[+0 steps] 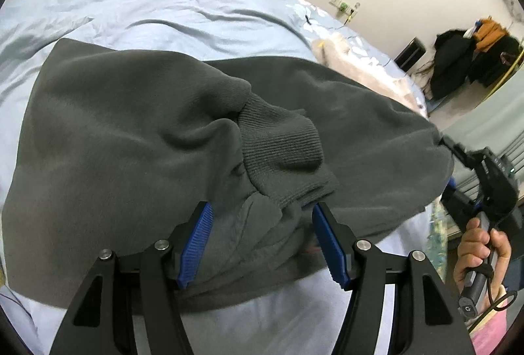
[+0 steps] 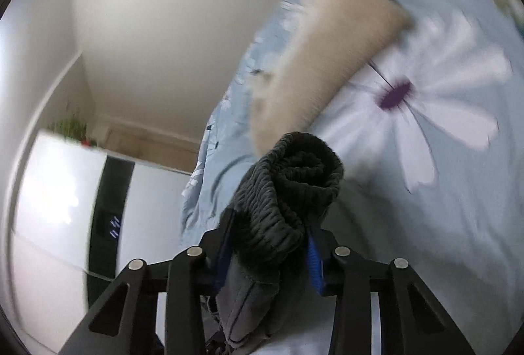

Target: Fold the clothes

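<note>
Dark grey fleece, the sweatshirt (image 1: 131,132) lies spread on the bed (image 1: 137,14), one ribbed cuff (image 1: 281,148) folded onto its body. The left gripper (image 1: 262,243) hovers with fingers apart; the right gripper (image 2: 268,250) is clamped on another cuff (image 2: 294,178) and could drag the whole garment askew. A beige garment (image 2: 330,53) lies nearby on the floral cover, with pale walls around.

garment: dark grey sweatshirt (image 1: 131,132), thick fleece, spread across the bed, partly bunched
cuff: ribbed cuff (image 1: 281,145) folded over on top, near centre
right end: ribbed edge (image 2: 288,191) rolled up, lifted off the bed, pinched
</note>
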Available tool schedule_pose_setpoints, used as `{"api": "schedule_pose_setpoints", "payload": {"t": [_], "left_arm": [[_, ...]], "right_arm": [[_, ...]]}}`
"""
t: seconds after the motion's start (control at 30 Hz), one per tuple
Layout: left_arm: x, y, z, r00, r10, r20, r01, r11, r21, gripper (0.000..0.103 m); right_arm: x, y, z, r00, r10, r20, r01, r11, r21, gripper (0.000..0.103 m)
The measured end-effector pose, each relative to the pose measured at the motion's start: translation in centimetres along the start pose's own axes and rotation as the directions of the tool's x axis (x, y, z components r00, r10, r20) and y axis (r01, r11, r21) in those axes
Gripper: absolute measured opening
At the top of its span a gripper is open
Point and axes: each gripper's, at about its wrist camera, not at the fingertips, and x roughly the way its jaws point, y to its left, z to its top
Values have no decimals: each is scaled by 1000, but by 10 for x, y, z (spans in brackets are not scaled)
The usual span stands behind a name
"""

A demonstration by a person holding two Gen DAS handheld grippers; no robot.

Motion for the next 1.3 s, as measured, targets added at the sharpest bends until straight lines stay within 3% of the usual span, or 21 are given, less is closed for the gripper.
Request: {"api": "schedule_pose_setpoints", "payload": {"t": [0.1,0.23,0.3,0.43,0.47,0.53,0.67,0.87,1.03,1.17,1.3], "left_arm": [[-14,4,0,997,-79,26,80,995,-57,64],[-39,7,6,981,-160,113,172,979,-113,65],[-58,17,5,972,-163,168,186,974,-128,65],[-67,41,17,966,-139,218,184,962,-202,65],[-67,47,18,966,-136,218,185,957,-224,65],[-64,57,19,967,-130,218,186,947,-263,65],[-68,69,10,966,-142,216,202,936,-289,65],[-56,63,10,973,-148,176,191,946,-260,65],[-56,65,10,975,-148,167,189,945,-268,65],[-54,61,10,979,-131,156,168,952,-256,65],[-49,57,10,984,-115,139,147,957,-251,65]], "right_arm": [[-9,63,-6,1000,-22,23,26,980,-197,39],[-9,154,-30,1000,22,9,-16,901,-434,29],[2,191,-47,999,44,-24,-51,849,-525,23],[40,241,-95,994,-12,-110,-67,722,-689,23],[51,244,-104,990,-24,-141,-82,711,-698,23],[69,241,-116,981,-36,-192,-107,723,-683,23],[77,219,-112,977,-57,-207,-95,749,-655,23],[76,210,-98,983,-58,-176,-64,786,-615,23],[50,182,-58,994,-63,-92,0,825,-565,23],[21,135,-22,991,-137,4,120,860,-496,23],[18,60,-10,974,-225,-40,197,916,-350,22]]}}
